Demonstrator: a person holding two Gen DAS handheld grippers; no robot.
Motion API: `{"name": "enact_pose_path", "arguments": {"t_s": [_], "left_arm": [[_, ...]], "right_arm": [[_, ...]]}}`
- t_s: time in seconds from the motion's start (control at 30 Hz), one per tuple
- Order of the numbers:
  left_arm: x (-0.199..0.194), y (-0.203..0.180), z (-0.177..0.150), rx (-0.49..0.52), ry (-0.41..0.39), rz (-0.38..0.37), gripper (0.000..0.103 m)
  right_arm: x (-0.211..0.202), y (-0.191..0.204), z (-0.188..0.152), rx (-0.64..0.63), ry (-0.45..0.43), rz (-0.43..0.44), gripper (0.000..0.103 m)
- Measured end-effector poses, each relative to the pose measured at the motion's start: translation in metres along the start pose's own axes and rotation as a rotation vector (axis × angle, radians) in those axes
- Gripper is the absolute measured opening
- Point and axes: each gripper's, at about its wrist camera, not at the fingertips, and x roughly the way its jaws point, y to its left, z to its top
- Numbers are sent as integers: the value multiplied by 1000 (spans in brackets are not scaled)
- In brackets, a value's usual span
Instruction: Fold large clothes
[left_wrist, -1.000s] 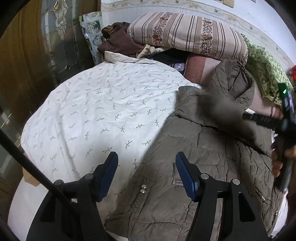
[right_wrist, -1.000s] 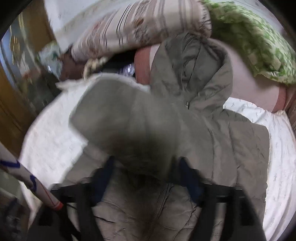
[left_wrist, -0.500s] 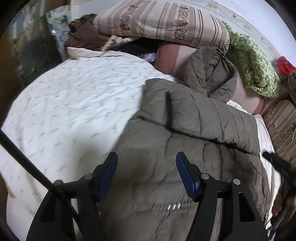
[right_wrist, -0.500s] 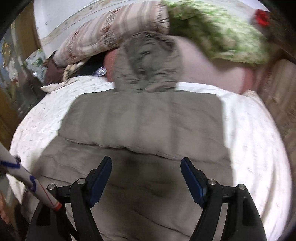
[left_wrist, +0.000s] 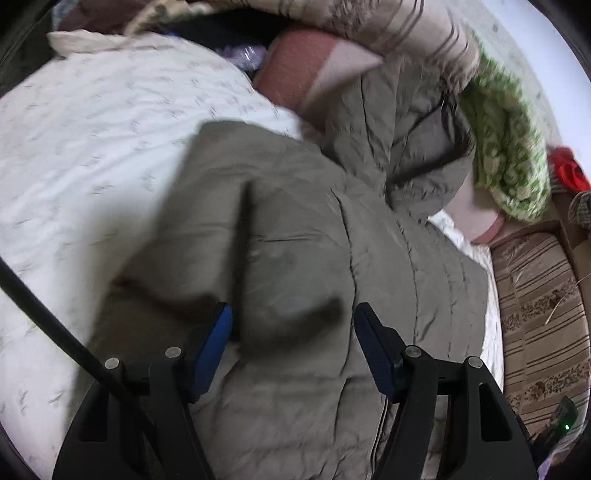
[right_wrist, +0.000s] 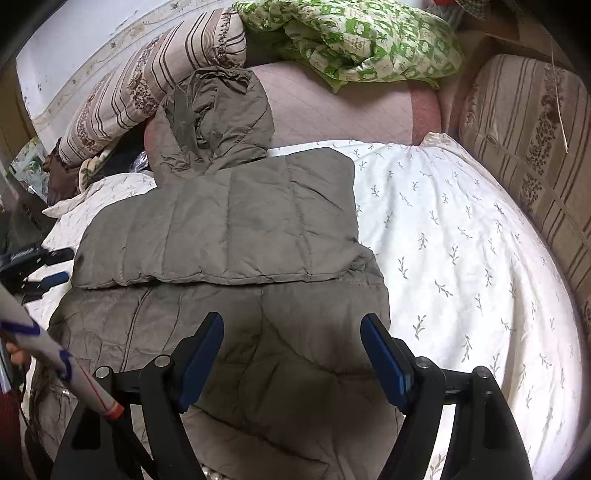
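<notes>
An olive quilted hooded jacket (right_wrist: 229, 221) lies on the white leaf-print bed sheet (right_wrist: 461, 258), its hood (right_wrist: 218, 118) toward the pillows. One sleeve is folded flat across its chest. My right gripper (right_wrist: 291, 343) hovers open over the jacket's lower body with nothing between its pads. In the blurred left wrist view, my left gripper (left_wrist: 291, 332) stands open low over the jacket (left_wrist: 369, 266). The rounded end of the folded sleeve sits between its blue pads, unpressed. The left gripper's fingers (right_wrist: 55, 278) also show at the sleeve's left end in the right wrist view.
A striped pillow (right_wrist: 147, 85), a green patterned quilt (right_wrist: 351, 40) and a pink blanket (right_wrist: 340, 110) line the head of the bed. A striped cushion (right_wrist: 528, 147) borders the right side. A white rod with blue marks (right_wrist: 55, 362) crosses the lower left.
The sleeve that was in the air in front of my right gripper now lies flat across the jacket. My left gripper swung right and down, from the jacket's edge to over the sleeve end.
</notes>
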Motion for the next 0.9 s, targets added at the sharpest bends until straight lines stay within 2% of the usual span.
{"name": "enact_pose_path", "arguments": {"t_s": [0.03,0.07,0.13,0.2,0.3,0.37,0.5,0.6,0.67,0.73,0.8,0.9], "left_arm": [[9,-5,2,15,23,28,62],[17,-11,4,46,47,83,43],[17,-19,8,86,54,105,38],[-1,-23,17,106,-1,103,31],[-27,-13,31,88,-101,143,29],[-25,-5,37,79,-110,169,28],[13,7,33,93,-42,242,28],[26,13,29,87,-55,246,31],[27,15,29,86,-70,243,34],[28,12,28,101,-86,265,39],[26,9,27,118,-102,317,48],[12,2,25,125,-116,348,49]], "right_arm": [[2,3,3,-1,-1,-4,81],[2,5,5,-1,-5,-6,81],[4,12,12,-4,-16,-7,81],[4,19,23,-9,-33,6,81],[7,36,45,-36,-63,26,81],[20,47,59,-60,-58,36,81],[74,66,77,-82,5,-3,81],[119,73,76,-79,97,-12,81],[138,73,72,-74,122,-19,86],[144,73,70,-86,120,-28,87],[146,75,71,-99,118,-38,89],[147,79,76,-124,147,-62,91]]}}
